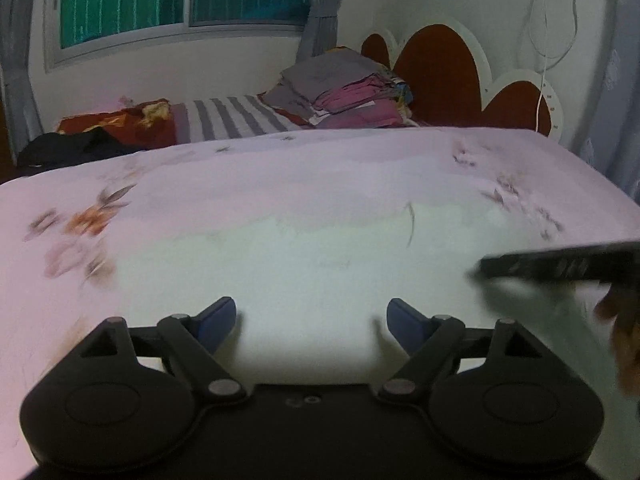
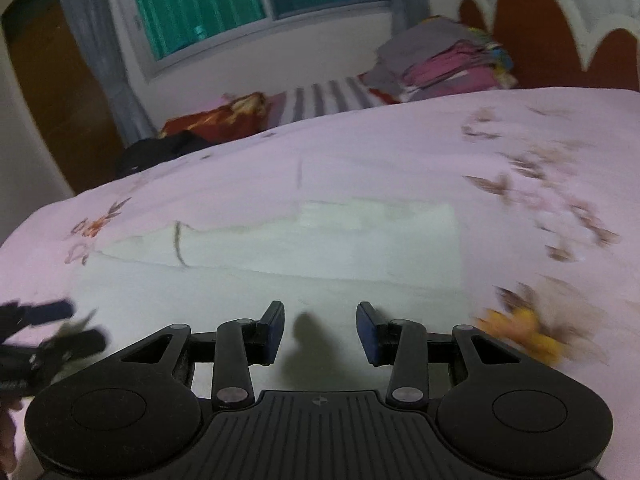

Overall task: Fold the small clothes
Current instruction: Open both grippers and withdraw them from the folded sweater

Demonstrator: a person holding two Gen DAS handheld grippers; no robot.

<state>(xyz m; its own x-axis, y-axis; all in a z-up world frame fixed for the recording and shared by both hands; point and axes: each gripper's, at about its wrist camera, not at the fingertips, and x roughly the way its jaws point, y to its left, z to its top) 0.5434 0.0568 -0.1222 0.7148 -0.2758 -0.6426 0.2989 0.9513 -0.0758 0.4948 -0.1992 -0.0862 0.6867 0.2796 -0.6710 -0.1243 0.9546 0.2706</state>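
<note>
White garment point(image 2: 320, 240) lies flat on the floral bedsheet point(image 2: 400, 140), both grippers' fingers point(image 1: 216, 320) spread, empty; folded clothes stack point(image 1: 344, 92) behind.

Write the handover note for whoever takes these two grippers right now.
Left gripper: open, nothing between its blue pads.
Right gripper: open, narrower, also empty.
White cloth garment: lies flat on the pink floral bedsheet, just ahead of both grippers; neither grips it.
Done: the garment looks partly folded into a long band, though blur leaves that unsure.
Left: grip an end, fold it over, finish the fold.
</note>
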